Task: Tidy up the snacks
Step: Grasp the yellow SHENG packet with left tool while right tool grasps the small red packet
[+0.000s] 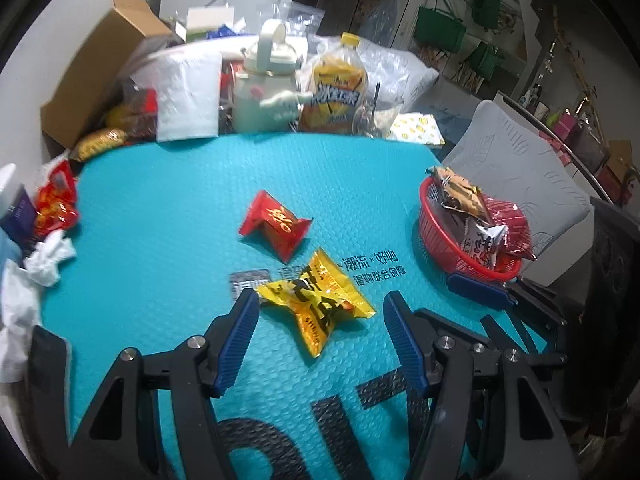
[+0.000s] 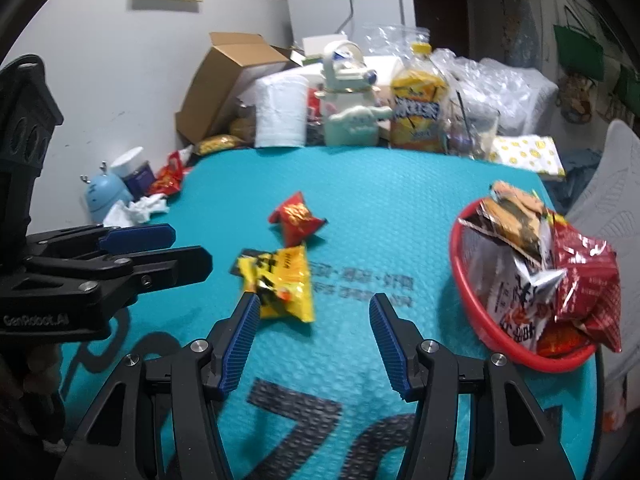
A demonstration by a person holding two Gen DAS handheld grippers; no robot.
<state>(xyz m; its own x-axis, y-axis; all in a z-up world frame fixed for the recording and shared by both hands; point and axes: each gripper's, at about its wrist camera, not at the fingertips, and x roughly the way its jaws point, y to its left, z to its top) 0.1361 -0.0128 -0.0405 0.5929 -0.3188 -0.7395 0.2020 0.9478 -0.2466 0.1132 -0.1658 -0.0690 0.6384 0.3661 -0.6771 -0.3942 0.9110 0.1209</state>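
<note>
Both jaws are apart and empty: left hand-held gripper (image 1: 320, 312) hovers over the yellow snack packet (image 1: 320, 300). Right hand-held gripper (image 2: 314, 314) sits beside the full red basket (image 2: 472, 300).

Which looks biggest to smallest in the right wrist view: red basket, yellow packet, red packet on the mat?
1. red basket
2. yellow packet
3. red packet
The red packet lies farther from the camera, so 2 versus 3 is unsure.

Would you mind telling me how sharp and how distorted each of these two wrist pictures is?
Left wrist view: strong fisheye bending with dark corners; the yellow snack packet reads fairly clearly, the far clutter is soft. Right wrist view: same bending; the yellow snack packet and the mat's print are smeared by motion, while the red basket stays fairly crisp.
</note>
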